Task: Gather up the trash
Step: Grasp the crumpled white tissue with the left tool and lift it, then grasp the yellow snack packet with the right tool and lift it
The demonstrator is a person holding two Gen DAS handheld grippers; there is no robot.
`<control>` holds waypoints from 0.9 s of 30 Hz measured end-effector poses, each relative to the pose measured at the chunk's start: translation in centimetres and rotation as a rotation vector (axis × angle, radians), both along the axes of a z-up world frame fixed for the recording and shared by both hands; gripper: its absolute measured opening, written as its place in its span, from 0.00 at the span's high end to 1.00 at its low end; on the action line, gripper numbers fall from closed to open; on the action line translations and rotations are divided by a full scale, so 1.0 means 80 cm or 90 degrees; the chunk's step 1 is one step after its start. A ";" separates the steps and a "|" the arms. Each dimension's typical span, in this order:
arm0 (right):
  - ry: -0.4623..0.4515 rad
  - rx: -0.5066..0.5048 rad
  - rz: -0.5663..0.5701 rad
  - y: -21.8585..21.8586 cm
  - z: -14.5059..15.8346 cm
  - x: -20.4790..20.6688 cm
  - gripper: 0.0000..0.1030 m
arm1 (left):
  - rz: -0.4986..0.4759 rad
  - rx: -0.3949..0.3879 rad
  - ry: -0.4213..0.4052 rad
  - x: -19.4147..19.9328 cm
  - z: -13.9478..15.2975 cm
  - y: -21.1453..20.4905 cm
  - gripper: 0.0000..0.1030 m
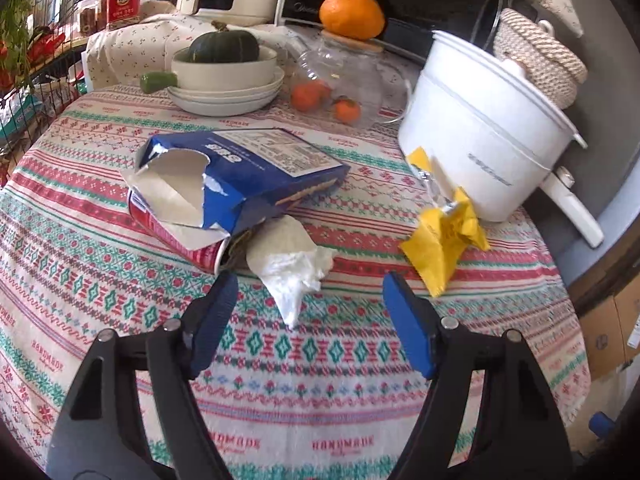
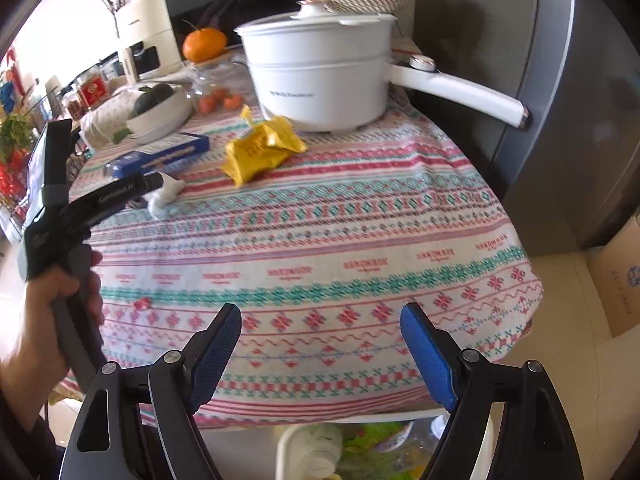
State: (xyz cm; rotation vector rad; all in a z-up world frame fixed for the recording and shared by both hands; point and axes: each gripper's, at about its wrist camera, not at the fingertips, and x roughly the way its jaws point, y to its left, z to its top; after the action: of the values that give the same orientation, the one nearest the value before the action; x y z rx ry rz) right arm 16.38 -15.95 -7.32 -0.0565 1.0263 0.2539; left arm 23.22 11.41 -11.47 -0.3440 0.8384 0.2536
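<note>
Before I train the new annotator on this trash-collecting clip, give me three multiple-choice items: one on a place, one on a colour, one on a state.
1. The crumpled tissue lies:
A. in the bowl
B. just ahead of the left gripper
C. on the floor

2. The crumpled wrapper beside the white electric pot is:
A. yellow
B. green
C. black

3. The blue box is:
A. sealed
B. upright
C. torn open, lying flat

Key: 1 B, it sits in front of the open fingers; 2 A, both views show yellow; 3 C, its ragged end gapes.
</note>
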 end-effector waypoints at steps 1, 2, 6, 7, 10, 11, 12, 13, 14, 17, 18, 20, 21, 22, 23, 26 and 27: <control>0.003 -0.001 -0.004 -0.005 -0.002 0.001 0.19 | 0.010 -0.003 0.005 0.004 -0.004 0.002 0.30; 0.006 -0.002 -0.008 -0.010 -0.005 0.002 0.19 | 0.020 -0.006 0.010 0.009 -0.009 0.004 0.34; 0.020 -0.011 -0.020 -0.024 -0.014 0.006 0.19 | 0.038 -0.010 0.023 0.018 -0.021 0.006 0.51; 0.024 -0.013 -0.024 -0.027 -0.017 0.007 0.19 | 0.042 -0.009 0.024 0.018 -0.022 0.007 0.54; 0.028 -0.009 -0.037 -0.032 -0.018 0.009 0.19 | 0.038 -0.011 0.034 0.021 -0.027 0.006 0.81; 0.028 -0.004 -0.041 -0.033 -0.017 0.010 0.19 | 0.030 -0.013 0.044 0.021 -0.028 0.005 0.84; 0.026 0.000 -0.044 -0.033 -0.015 0.011 0.19 | 0.019 -0.015 0.050 0.021 -0.029 0.005 0.89; 0.021 0.006 -0.049 -0.033 -0.013 0.013 0.19 | 0.007 -0.015 0.056 0.020 -0.030 0.003 0.94; 0.016 0.011 -0.051 -0.032 -0.012 0.014 0.19 | -0.006 -0.011 0.062 0.017 -0.028 0.003 0.94; 0.020 0.025 -0.065 -0.024 -0.019 0.027 0.19 | -0.053 -0.024 0.068 0.006 -0.018 0.006 0.95; 0.026 0.032 -0.071 -0.020 -0.023 0.032 0.19 | -0.069 -0.036 0.070 0.001 -0.015 0.010 0.95; 0.039 0.057 -0.086 -0.011 -0.031 0.046 0.19 | -0.099 -0.053 0.076 -0.012 -0.009 0.019 0.95; 0.041 0.071 -0.092 -0.007 -0.035 0.052 0.19 | -0.116 -0.060 0.082 -0.018 -0.008 0.024 0.95; 0.040 0.085 -0.098 -0.001 -0.038 0.060 0.19 | -0.131 -0.060 0.090 -0.026 -0.007 0.025 0.95; 0.035 0.095 -0.100 0.007 -0.041 0.068 0.19 | -0.139 -0.058 0.096 -0.034 -0.007 0.024 0.95; 0.016 0.106 -0.095 0.034 -0.051 0.092 0.19 | -0.149 -0.080 0.111 -0.057 -0.004 0.039 0.95; 0.013 0.110 -0.093 0.042 -0.054 0.100 0.19 | -0.153 -0.084 0.114 -0.064 -0.001 0.045 0.95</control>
State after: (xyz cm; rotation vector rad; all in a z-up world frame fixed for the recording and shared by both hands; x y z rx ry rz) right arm 24.37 -12.55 -11.64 0.1765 1.0195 0.2099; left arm 18.12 15.02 -11.51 -0.3437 1.0660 0.0042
